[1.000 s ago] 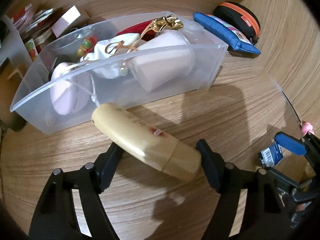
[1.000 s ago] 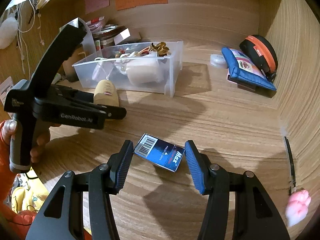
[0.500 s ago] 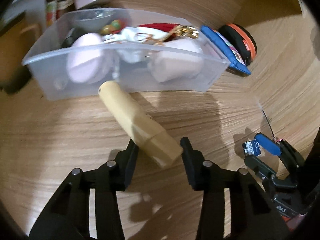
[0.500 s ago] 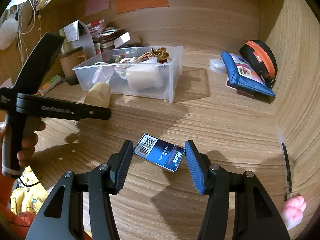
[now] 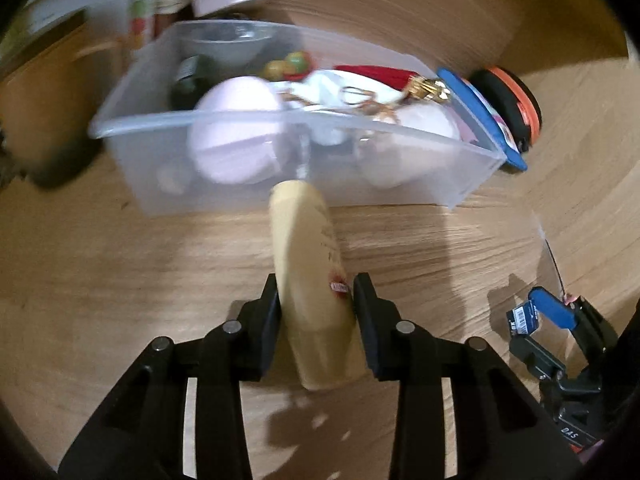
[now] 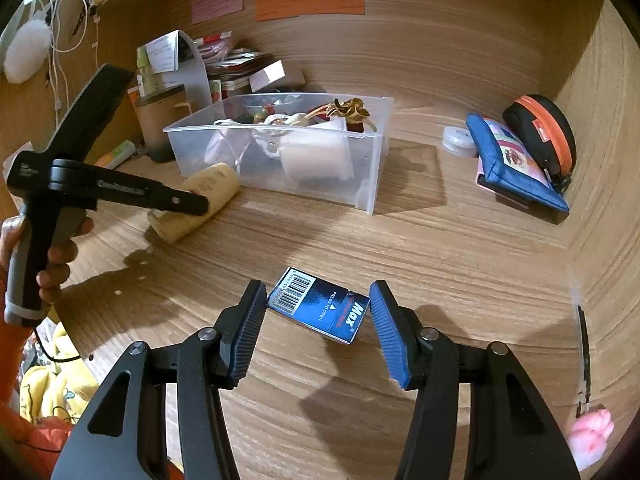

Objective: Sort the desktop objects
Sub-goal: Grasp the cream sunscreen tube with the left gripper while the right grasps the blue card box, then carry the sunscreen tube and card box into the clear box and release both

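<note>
Left claw [image 5: 314,300] is clamped across a cream tube [image 5: 308,264] just before the clear bin [image 5: 280,176] toward the tabletop's back edge; it looks light, smooth, slippery. Right claw [image 6: 318,316] stands apart, flanking a blue staple box [image 6: 318,306] near the front edge: stiff, light, best held by its sides.

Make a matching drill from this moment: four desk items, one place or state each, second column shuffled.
Items:
1. cream tube
2. blue Max box
3. clear bin
4. orange-rimmed pouch

Places/states:
A. far right, behind the blue zip pouch
B. clamped in the left tool
C. holds a mix of small items
D. flat on the desk between the open right tool's fingers

Pairs: 1-B, 2-D, 3-C, 4-A
</note>
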